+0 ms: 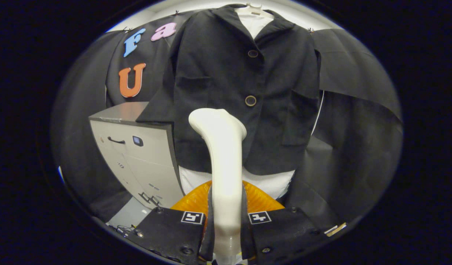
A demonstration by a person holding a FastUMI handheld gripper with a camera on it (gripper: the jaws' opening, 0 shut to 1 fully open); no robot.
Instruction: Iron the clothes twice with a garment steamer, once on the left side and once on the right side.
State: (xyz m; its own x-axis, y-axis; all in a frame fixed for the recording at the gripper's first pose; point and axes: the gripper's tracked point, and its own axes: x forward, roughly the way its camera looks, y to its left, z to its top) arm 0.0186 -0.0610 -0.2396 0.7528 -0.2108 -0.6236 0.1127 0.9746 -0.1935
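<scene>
1. Black cloth booth wall [358,121] is draped behind everything; a pale strip of ceiling or upper wall is seen above it.
2. Grey cabinet [137,154] is seen beside the jacket, on the side of its lower sleeve; the cabinet's far side and base are cut off or hidden. A dark handle and a small square panel are seen on its front; what the panel shows is too small to make out.
3. Black jacket [244,92] is hung on a pale hanger [253,6], the hanger mostly cut off at the top. Two buttons are seen down the front, and a pocket on each side.
4. White garment [273,184] is worn under the jacket; it is seen at the collar opening and below the hem, the rest hidden by the jacket.
5. Orange ribbed object [262,200] is partly hidden behind the fingers and the steamer; what it is cannot be told.
6. No readable brand or writing is made out on the task items. Two square black-and-white marker tags are fixed on the finger blocks.
7. Gripper [226,228] is closed narrow around the handle of the white garment steamer [222,147]; both fingers are pressed on the handle from either side.
8. Steamer is held upright, its head ahead of the fingers and in front of the jacket's lower middle; contact with the fabric cannot be told.
</scene>
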